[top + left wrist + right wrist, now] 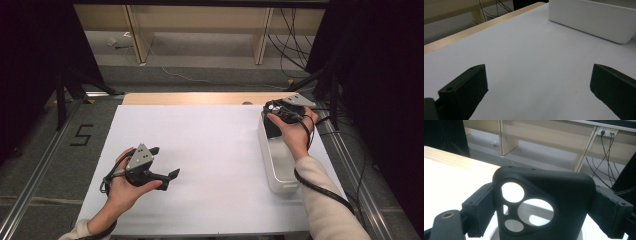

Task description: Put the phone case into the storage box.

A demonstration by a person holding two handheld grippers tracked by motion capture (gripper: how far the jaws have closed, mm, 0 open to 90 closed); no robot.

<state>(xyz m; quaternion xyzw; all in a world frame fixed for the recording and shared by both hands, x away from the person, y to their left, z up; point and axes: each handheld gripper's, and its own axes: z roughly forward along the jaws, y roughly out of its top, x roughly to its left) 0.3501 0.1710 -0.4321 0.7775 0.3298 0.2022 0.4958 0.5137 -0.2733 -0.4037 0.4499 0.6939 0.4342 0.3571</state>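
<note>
A black phone case (pixel 564 192) with round camera cut-outs stands upright between the jaws of my right gripper (pixel 544 211), whose pads press on both of its side edges. From above, that gripper (pixel 278 116) holds the case (pixel 272 127) over the far end of a white rectangular bin (pixel 276 172) at the table's right side. My left gripper (pixel 165 161) rests low over the white table top (pixel 215 150) at the near left, jaws wide apart with nothing between them (pixel 537 77). The bin's side wall (pixel 594 21) lies ahead of it.
A strip of bare wood (pixel 200 98) runs along the table's far edge. Beyond it stand pale shelf legs (pixel 137 35) and hanging cables (pixel 292 40). Black stands and dark curtains flank both sides. Floor marking "5" (pixel 81 135) lies at the left.
</note>
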